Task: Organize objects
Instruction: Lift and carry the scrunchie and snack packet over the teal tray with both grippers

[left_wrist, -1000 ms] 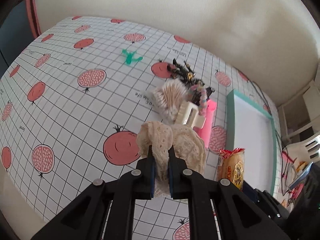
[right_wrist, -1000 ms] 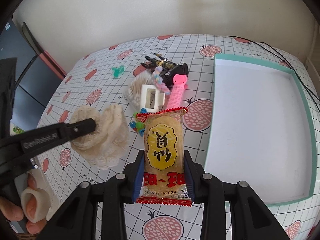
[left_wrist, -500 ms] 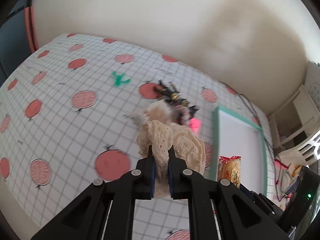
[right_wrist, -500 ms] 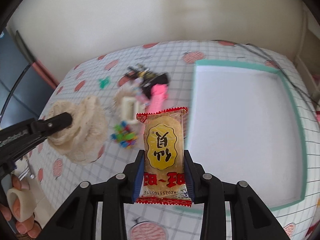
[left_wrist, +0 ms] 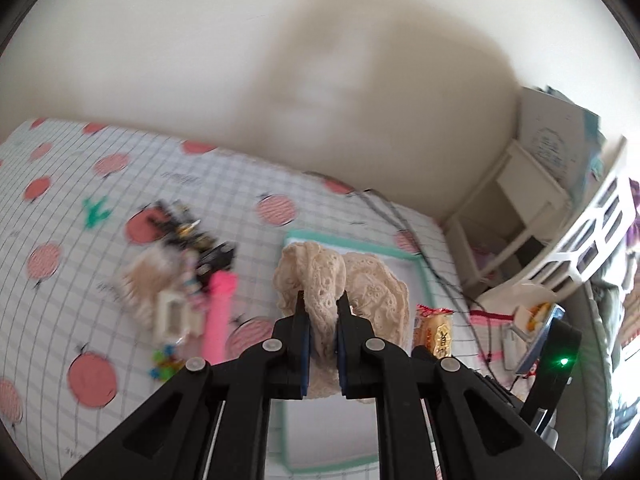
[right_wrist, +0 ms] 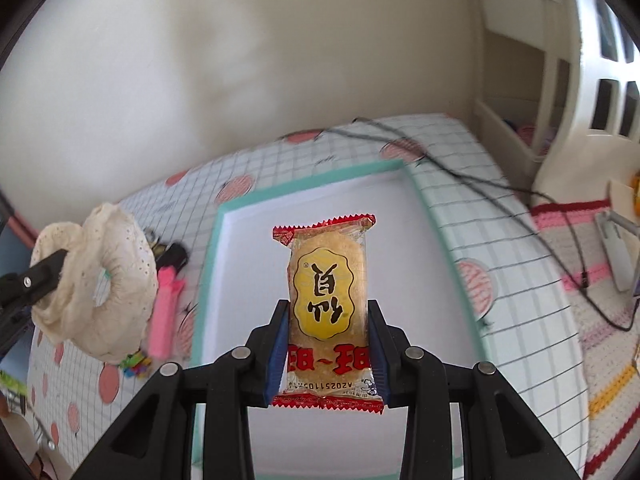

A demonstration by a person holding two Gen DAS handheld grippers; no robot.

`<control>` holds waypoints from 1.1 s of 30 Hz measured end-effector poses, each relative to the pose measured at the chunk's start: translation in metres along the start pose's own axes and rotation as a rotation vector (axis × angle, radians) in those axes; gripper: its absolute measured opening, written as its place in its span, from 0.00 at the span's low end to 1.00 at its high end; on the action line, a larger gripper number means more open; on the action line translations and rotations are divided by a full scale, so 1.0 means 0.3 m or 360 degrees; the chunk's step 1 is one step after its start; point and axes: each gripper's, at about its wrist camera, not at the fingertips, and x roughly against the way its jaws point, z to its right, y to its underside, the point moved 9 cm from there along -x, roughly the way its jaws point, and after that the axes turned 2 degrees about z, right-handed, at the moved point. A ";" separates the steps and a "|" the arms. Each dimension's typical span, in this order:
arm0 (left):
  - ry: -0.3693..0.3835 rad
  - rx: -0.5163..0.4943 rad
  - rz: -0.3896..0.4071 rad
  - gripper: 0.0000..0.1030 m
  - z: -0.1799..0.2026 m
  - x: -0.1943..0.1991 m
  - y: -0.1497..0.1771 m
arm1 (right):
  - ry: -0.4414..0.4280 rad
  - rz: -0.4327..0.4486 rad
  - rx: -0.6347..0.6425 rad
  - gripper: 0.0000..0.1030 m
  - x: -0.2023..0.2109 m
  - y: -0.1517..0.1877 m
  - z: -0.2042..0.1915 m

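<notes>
tray (right_wrist: 450, 248) right of clutter pile (left_wrist: 180, 280) | both on table (left_wrist: 80, 184)

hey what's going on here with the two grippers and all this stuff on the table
A person is tidying up with a hand-held gripper in each hand. The left hand-held gripper is shut on a cream lace scrunchie, and the right hand-held gripper is shut on a snack packet. Both hang over the white tray. Other small items lie on the tablecloth.
</notes>
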 end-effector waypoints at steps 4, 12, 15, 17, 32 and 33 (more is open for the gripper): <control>0.0065 -0.0052 0.0000 0.10 0.071 -0.067 -0.018 | 0.0026 0.0020 -0.0009 0.37 -0.014 -0.024 0.046; 0.0060 -0.0030 -0.0139 0.10 0.055 -0.261 0.036 | 0.0084 -0.0009 -0.0030 0.37 -0.088 -0.028 0.106; 0.0051 -0.0011 -0.0176 0.10 0.037 -0.314 0.053 | 0.0111 -0.0018 -0.0012 0.37 -0.117 -0.027 0.113; 0.0029 -0.0022 -0.0198 0.11 0.024 -0.344 0.069 | 0.0127 -0.0035 0.0002 0.37 -0.133 -0.020 0.118; -0.0114 -0.0053 -0.0364 0.11 -0.044 -0.471 0.190 | 0.0146 -0.0122 0.0018 0.37 -0.220 0.032 0.102; -0.0127 -0.0053 -0.0377 0.11 -0.049 -0.477 0.197 | 0.0146 -0.0127 0.0017 0.37 -0.226 0.035 0.102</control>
